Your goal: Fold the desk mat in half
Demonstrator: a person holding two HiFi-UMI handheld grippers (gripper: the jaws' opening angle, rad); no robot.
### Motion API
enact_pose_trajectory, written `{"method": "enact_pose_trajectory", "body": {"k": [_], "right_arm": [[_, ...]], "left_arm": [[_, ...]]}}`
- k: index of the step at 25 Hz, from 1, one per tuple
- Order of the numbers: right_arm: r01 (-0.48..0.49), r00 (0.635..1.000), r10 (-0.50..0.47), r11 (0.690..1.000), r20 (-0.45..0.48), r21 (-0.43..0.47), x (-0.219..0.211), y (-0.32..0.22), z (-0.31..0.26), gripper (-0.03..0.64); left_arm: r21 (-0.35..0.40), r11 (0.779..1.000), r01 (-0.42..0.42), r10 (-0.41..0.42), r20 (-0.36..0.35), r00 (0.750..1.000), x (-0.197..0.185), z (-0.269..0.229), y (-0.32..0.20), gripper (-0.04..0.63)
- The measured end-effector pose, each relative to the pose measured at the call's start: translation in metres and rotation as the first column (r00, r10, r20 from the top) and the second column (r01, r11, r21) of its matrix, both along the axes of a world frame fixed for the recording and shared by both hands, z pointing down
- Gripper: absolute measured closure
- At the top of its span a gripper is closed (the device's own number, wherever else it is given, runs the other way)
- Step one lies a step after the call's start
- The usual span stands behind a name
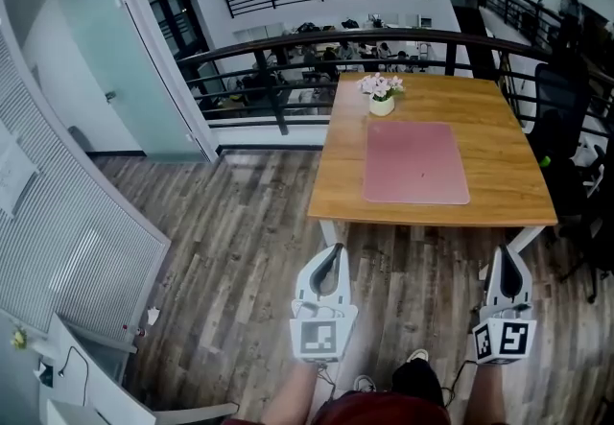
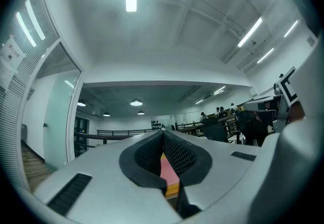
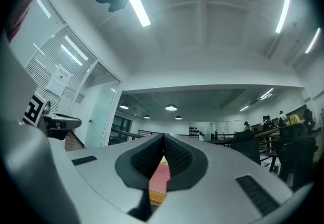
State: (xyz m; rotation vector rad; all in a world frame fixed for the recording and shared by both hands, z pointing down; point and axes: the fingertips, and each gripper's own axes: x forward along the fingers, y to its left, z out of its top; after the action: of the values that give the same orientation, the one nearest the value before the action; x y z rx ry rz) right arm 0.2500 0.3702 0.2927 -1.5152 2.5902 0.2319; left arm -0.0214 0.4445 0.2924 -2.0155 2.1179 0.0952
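A pink desk mat (image 1: 416, 163) lies flat and unfolded on a wooden table (image 1: 508, 154) ahead of me. My left gripper (image 1: 333, 252) and right gripper (image 1: 507, 254) hang over the floor, short of the table's near edge, both shut with nothing held. Through the closed jaws in the left gripper view a sliver of the pink mat (image 2: 166, 169) and the table edge (image 2: 172, 188) shows. In the right gripper view the pink mat (image 3: 159, 177) shows the same way.
A small white pot of pink flowers (image 1: 381, 91) stands on the table just behind the mat. A black railing (image 1: 288, 49) runs behind the table. Dark office chairs (image 1: 566, 116) crowd its right side. A glass door (image 1: 115, 59) and white slatted wall (image 1: 67, 250) are on the left.
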Motion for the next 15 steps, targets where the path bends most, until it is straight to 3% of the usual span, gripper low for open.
{"method": "enact_pose_trajectory", "body": {"k": [7, 15], "right_arm": [[0.000, 1.000, 0.000, 1.000, 0.005, -0.008, -0.016, -0.018, 0.005, 0.609], [0.010, 1.000, -0.010, 1.000, 0.000, -0.007, -0.031, -0.076, 0.010, 0.609]], "left_arm": [[-0.004, 1.000, 0.000, 0.000, 0.000, 1.000, -0.014, 0.006, -0.014, 0.575], [-0.008, 1.000, 0.005, -0.005, -0.004, 1.000, -0.026, 0.008, -0.073, 0.575]]}}
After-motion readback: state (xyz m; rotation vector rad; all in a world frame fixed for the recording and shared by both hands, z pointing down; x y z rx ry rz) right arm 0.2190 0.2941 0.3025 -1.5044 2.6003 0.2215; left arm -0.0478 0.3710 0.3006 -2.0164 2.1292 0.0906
